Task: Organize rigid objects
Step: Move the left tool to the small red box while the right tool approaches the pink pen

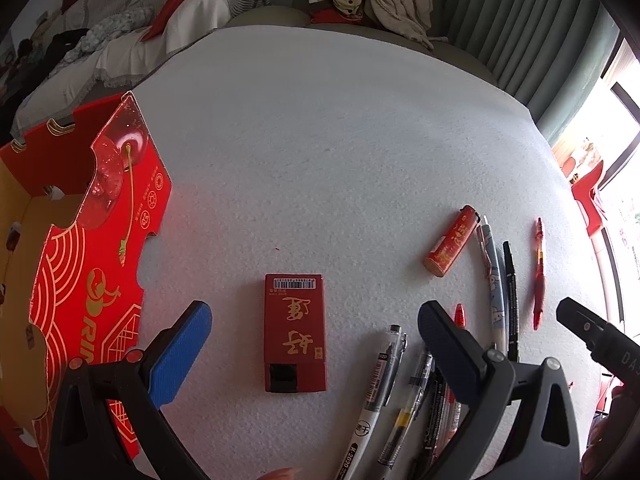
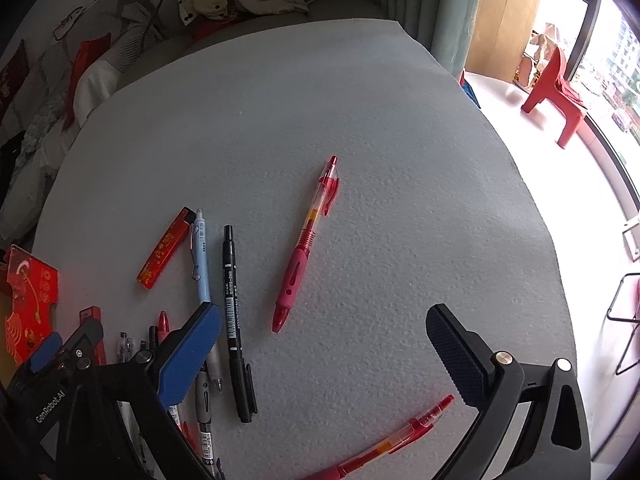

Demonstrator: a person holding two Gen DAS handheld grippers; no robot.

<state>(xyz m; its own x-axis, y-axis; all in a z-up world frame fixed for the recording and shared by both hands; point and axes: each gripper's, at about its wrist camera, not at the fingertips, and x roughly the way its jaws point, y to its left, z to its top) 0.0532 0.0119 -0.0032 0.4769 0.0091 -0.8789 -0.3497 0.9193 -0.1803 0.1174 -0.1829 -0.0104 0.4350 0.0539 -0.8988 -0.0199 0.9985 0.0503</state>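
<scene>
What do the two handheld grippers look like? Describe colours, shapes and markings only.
Both grippers, left and right, have black angular frames with silver pivot bolts. Each carries one bright blue textured pad and one dark navy cross-hatched pad. White "GenRobot.AI" lettering marks the left gripper's body in the right wrist view. No sleeves or cables show.

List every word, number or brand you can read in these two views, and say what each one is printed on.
"K-2020": on the white pen near the bottom of the left wrist view.
"GenRobot.AI": on the left gripper body, seen from the right wrist view.
"RIN", cut off: gold letters on the red box.
"DAS", cut off: on the right gripper body.
Unreadable: the red pack's gold script and barcode, and the black marker's print.
</scene>
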